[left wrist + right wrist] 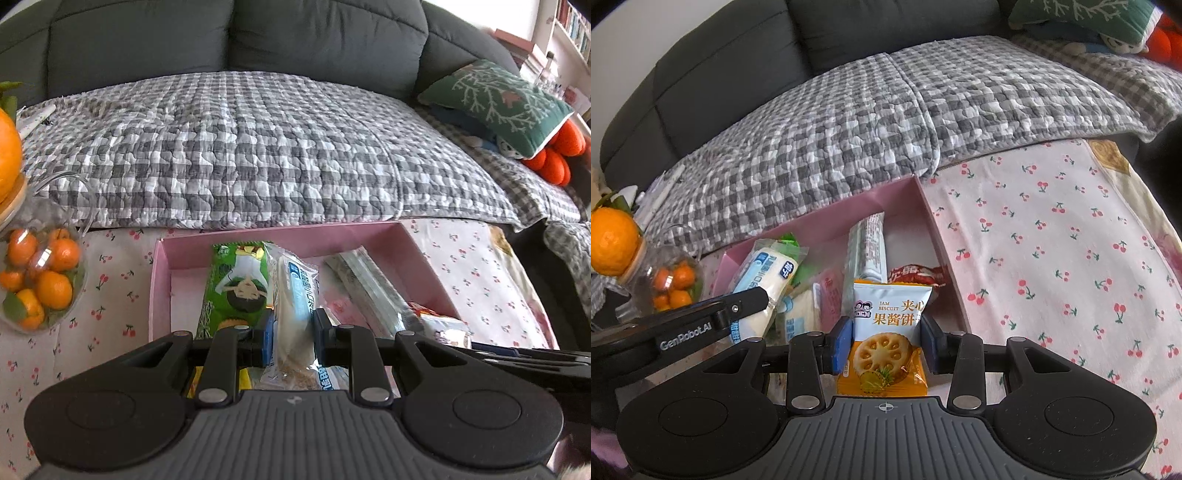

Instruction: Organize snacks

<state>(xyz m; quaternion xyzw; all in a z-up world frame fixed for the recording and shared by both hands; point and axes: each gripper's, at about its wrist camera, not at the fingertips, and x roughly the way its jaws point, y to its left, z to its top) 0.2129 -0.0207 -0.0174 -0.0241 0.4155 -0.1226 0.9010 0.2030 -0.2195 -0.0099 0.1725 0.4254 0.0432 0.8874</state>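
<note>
While crinkly, glossy jam biscuit packet [886, 332] sits pinched, pink box [945, 251], seemingly cardboard

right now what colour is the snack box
Pink; the box shows best in the left wrist view.

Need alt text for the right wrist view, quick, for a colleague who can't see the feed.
The right gripper is shut on a jam biscuit packet, held over the near end of a pink box that already holds several wrapped snacks. The left gripper reaches in from the left, holding a white and blue snack packet. The box sits on a cherry-print cloth.
</note>
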